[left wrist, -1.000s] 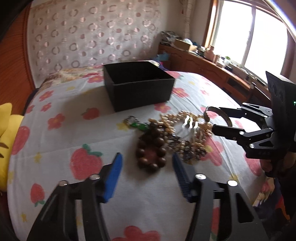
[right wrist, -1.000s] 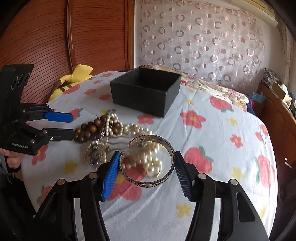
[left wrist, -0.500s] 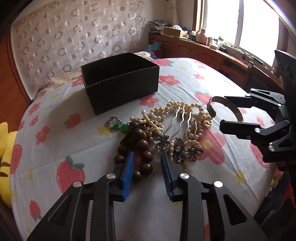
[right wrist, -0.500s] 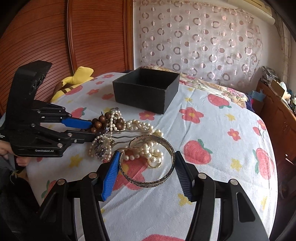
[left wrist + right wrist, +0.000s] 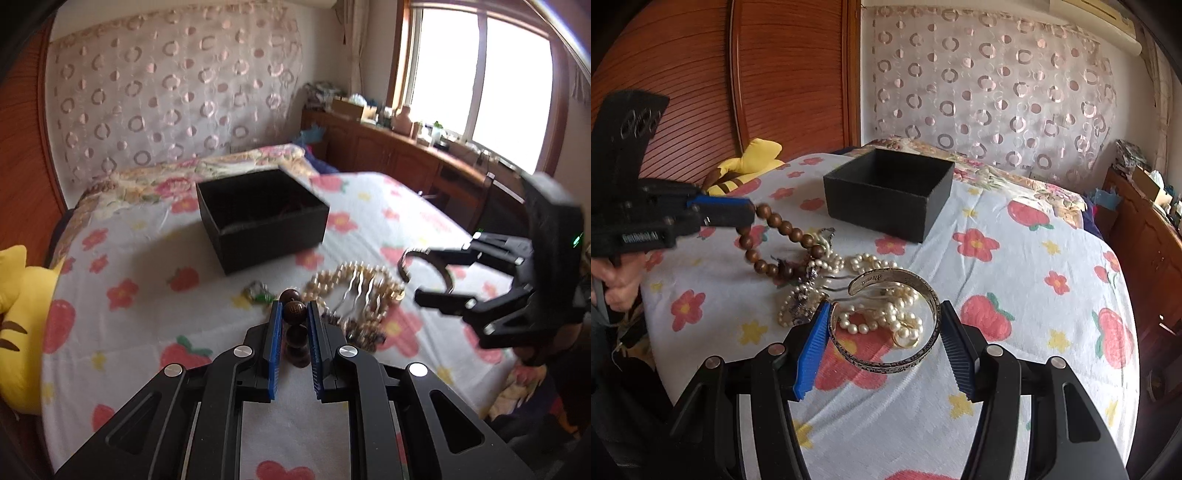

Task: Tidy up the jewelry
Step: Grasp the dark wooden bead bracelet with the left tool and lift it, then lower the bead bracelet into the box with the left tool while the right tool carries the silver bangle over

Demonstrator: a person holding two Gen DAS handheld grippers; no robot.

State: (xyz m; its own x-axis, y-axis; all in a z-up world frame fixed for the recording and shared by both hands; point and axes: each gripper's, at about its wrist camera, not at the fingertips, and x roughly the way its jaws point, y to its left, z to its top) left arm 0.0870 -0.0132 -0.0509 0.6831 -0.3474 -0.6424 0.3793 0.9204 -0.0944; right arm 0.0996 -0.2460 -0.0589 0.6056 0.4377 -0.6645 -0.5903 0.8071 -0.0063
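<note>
A second earlier the left gripper (image 5: 292, 313) had hovered wide open short of the wooden bead bracelet (image 5: 775, 236); now its jaws were closing, pads pressing a bead, and the strand hung lifted off the bedspread (image 5: 1015, 258). The right gripper (image 5: 882, 343) had not moved, clamped across the metal cuff (image 5: 925, 291) above the pearls (image 5: 871, 317), with the black box (image 5: 890, 195) at twelve o'clock.

A bed with a flower-and-strawberry sheet (image 5: 1015, 295) fills the room. A circle-patterned curtain (image 5: 166, 92) covers the far wall. Wood panelling (image 5: 757, 74) stands beside it. A bright window (image 5: 480, 74) lights a low wooden cabinet (image 5: 388, 147) carrying clutter.
</note>
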